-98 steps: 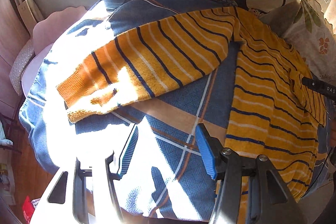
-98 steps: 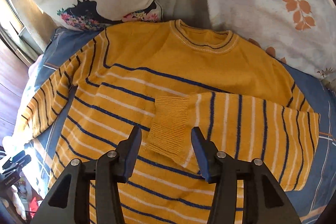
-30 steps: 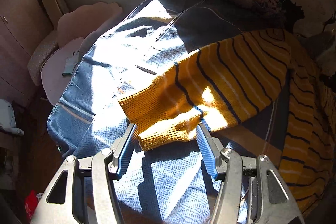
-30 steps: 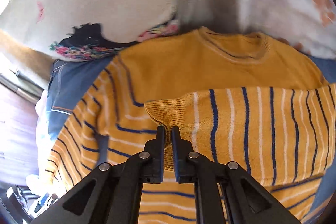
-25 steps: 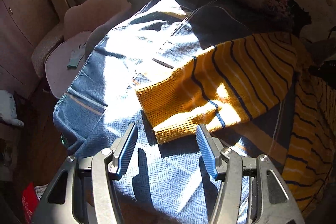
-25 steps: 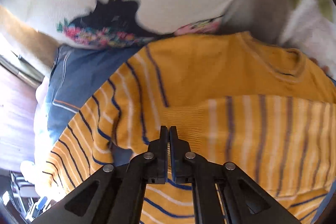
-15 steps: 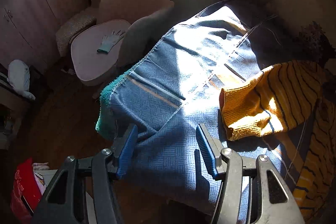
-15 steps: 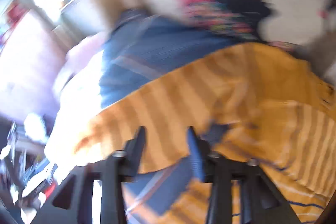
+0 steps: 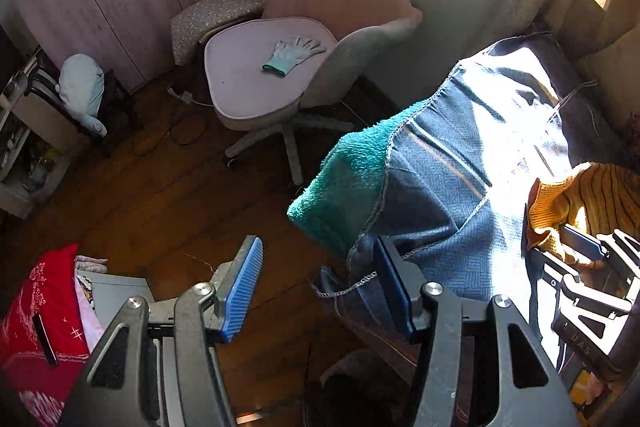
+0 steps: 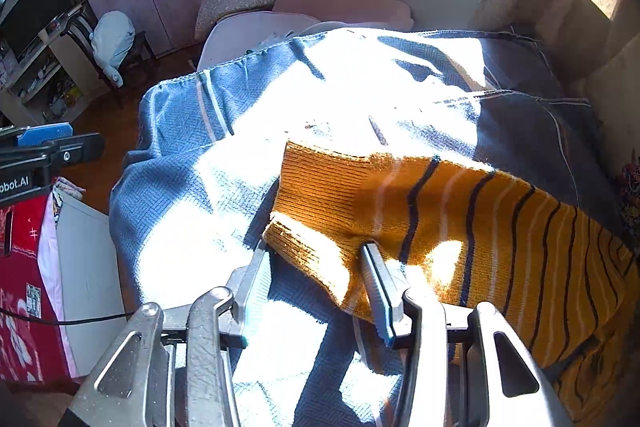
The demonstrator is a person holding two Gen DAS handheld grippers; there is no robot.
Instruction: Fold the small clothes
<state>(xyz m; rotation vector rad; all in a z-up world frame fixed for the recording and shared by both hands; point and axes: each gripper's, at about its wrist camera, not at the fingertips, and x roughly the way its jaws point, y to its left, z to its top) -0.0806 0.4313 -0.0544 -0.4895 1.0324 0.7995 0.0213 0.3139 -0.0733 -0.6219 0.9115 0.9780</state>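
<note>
The sweater [image 10: 500, 247] is a mustard-yellow knit with thin navy and white stripes. Its sleeve lies stretched flat across the blue patterned bedspread [image 10: 192, 187], part in bright sun and part in shade. The plain ribbed cuff [image 10: 316, 223] forms the sleeve's free end, with one corner folded up. In the left wrist view the cuff looks crumpled.

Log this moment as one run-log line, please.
left gripper: open, empty, beside bed | right gripper: jaws just closing, astride sweater sleeve cuff, not clamped | blue blanket underneath
</note>
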